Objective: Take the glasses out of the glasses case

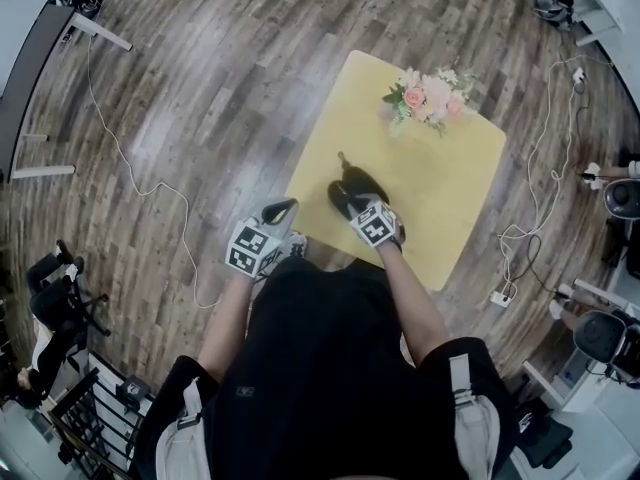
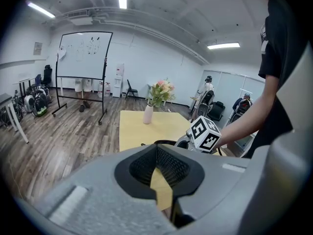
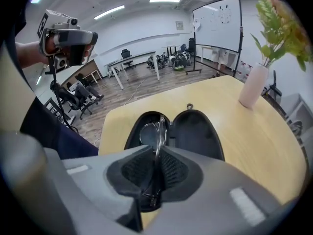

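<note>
A black glasses case (image 1: pixel 352 186) lies open on the yellow table (image 1: pixel 445 203), near its front edge. In the right gripper view its lid (image 3: pixel 198 133) lies flat on the right and its base on the left. Clear-framed glasses (image 3: pixel 149 131) stand on edge over the base, and my right gripper (image 3: pixel 158 151) is shut on their frame. In the head view that right gripper (image 1: pixel 354 206) sits right over the case. My left gripper (image 1: pixel 283 209) hangs off the table's left edge, jaws together and holding nothing (image 2: pixel 157 148). From there the case's dark rim (image 2: pixel 165 143) shows beside the right gripper's marker cube (image 2: pixel 205 133).
A pale vase of pink flowers (image 1: pixel 430 98) stands at the table's far side (image 3: pixel 253 92). Cables and power strips (image 1: pixel 505 293) lie on the wood floor right of the table. Chairs and desks line the room's edges; a whiteboard (image 2: pixel 83 55) stands far off.
</note>
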